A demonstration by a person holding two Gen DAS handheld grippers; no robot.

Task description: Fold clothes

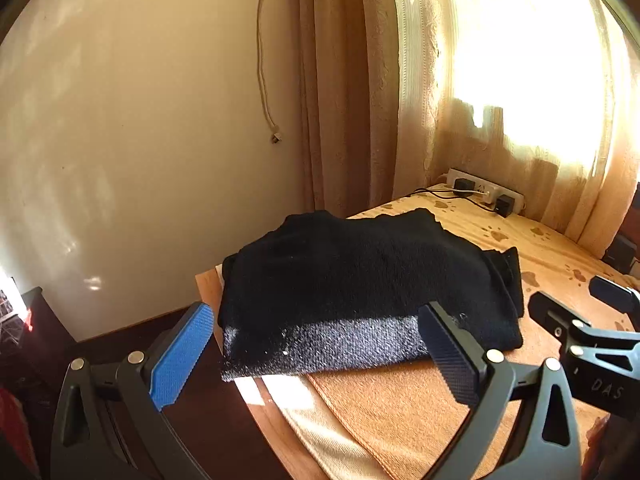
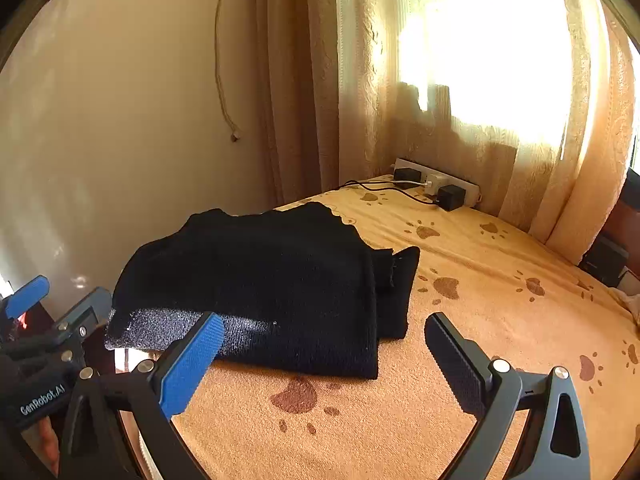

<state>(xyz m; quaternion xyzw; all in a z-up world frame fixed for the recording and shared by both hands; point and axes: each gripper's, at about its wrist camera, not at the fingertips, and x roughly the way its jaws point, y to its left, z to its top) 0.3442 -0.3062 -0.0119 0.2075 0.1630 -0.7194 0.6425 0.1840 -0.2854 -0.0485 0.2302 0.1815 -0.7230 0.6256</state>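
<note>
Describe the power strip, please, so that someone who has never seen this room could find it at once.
Start at the sunlit curtain and drop to the far edge of the paw-print blanket. There the power strip lies, a long white bar. Unlike the folded black garment nearer the grippers, it is pale and carries black adapters and cables.

Cream wall (image 1: 132, 128) with hanging cord (image 1: 262, 60); beige curtains (image 2: 304, 80) over sunlit window (image 2: 480, 40); power strip (image 2: 436, 184) on paw-print cloth (image 2: 500, 264).
</note>
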